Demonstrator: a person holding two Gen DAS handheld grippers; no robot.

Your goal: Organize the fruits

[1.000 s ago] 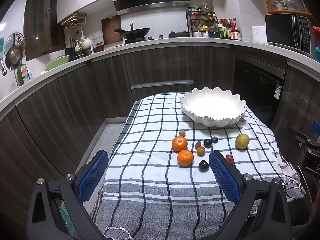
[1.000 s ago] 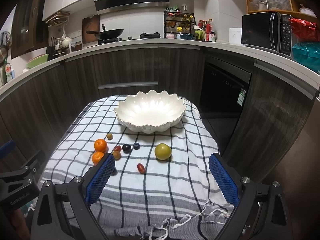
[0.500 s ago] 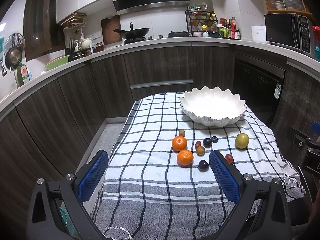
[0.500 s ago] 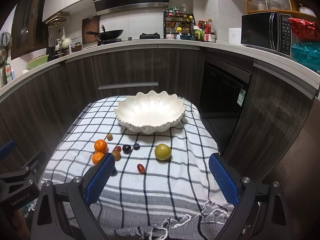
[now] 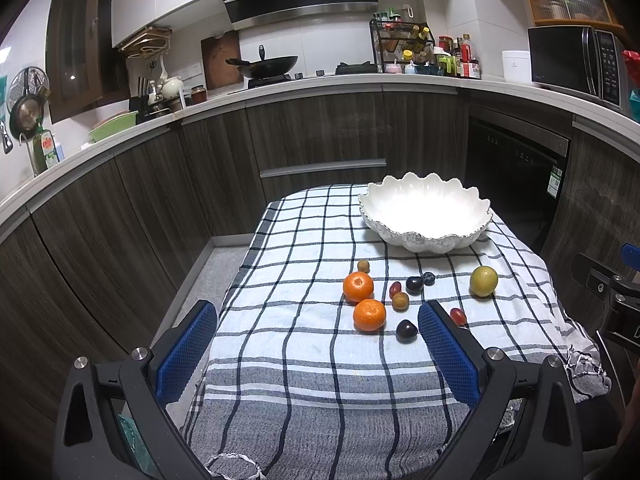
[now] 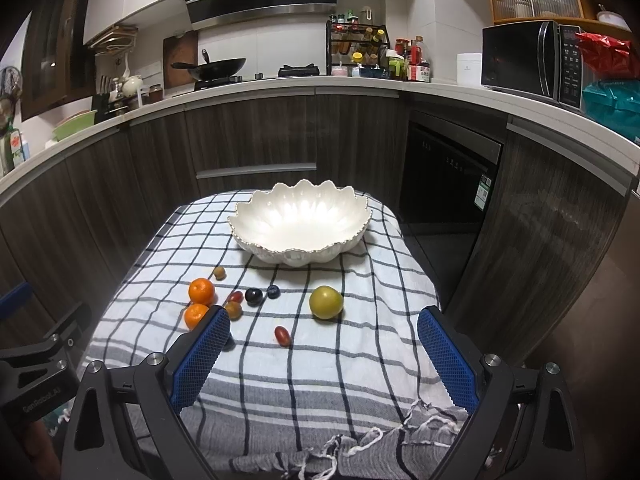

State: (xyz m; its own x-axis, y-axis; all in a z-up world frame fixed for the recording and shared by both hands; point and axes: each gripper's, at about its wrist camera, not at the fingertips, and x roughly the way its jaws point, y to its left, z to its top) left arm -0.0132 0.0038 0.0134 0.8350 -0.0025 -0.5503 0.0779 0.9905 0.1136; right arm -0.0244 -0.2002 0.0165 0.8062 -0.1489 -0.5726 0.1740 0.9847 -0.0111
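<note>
A white scalloped bowl (image 5: pixel 425 216) (image 6: pixel 300 226) stands empty at the far end of a checked cloth. In front of it lie two oranges (image 5: pixel 358 287) (image 6: pixel 201 291), a yellow-green round fruit (image 5: pixel 483 281) (image 6: pixel 326 302), a red cherry tomato (image 6: pixel 282 335) (image 5: pixel 458 316), dark plums (image 5: pixel 407 330) (image 6: pixel 253 295) and several small fruits. My left gripper (image 5: pixel 318 354) is open, hovering short of the fruit over the near cloth. My right gripper (image 6: pixel 324 360) is open too, above the near right of the cloth, holding nothing.
The cloth-covered table (image 5: pixel 304 360) is narrow, with floor dropping off on its left and right. Dark wood cabinets (image 5: pixel 320 144) and a counter curve around the far side. A black oven front (image 6: pixel 448 184) faces the table at right. The other gripper's body shows at the left edge (image 6: pixel 36 372).
</note>
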